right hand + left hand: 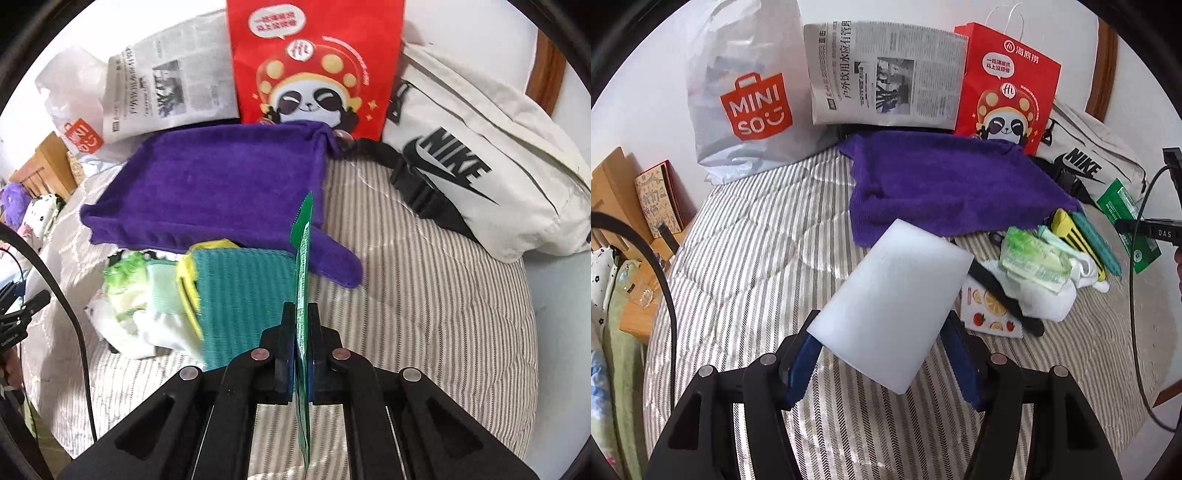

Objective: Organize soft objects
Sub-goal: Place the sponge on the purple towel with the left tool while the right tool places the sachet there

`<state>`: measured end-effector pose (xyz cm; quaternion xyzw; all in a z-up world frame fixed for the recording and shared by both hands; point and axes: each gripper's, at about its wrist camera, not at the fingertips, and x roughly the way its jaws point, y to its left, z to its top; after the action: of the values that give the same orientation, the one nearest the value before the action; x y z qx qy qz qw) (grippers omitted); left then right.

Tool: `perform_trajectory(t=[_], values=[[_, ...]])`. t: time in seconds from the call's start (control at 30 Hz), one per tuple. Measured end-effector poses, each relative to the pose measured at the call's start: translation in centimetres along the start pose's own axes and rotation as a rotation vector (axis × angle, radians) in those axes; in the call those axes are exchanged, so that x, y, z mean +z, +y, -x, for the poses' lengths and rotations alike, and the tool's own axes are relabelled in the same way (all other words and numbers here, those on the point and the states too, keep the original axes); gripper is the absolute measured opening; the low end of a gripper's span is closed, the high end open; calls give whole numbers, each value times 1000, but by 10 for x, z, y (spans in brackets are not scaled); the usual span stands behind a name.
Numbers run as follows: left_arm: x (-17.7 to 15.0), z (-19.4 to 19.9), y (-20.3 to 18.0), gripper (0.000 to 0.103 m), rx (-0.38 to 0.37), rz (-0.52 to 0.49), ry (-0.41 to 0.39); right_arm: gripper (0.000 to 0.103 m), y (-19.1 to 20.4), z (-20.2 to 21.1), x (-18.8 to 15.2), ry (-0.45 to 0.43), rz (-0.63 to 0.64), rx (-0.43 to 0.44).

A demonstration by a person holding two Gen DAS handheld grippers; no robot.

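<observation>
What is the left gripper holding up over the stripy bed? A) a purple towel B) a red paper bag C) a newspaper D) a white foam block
D: the left gripper has its blue fingers closed on a white foam block.

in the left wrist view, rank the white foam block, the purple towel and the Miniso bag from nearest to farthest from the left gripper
1. white foam block: gripped in the left gripper.
2. purple towel: ahead, mid-bed.
3. Miniso bag: far back, left, against the wall.
</observation>
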<state>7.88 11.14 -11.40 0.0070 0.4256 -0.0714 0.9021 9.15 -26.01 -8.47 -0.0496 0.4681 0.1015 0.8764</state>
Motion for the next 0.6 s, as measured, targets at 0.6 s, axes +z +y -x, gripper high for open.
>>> perform_trajectory(t=[0.6], values=[[67,-10,-5,62,-16,2,-24,5,34,-7,47,-11,29,75]])
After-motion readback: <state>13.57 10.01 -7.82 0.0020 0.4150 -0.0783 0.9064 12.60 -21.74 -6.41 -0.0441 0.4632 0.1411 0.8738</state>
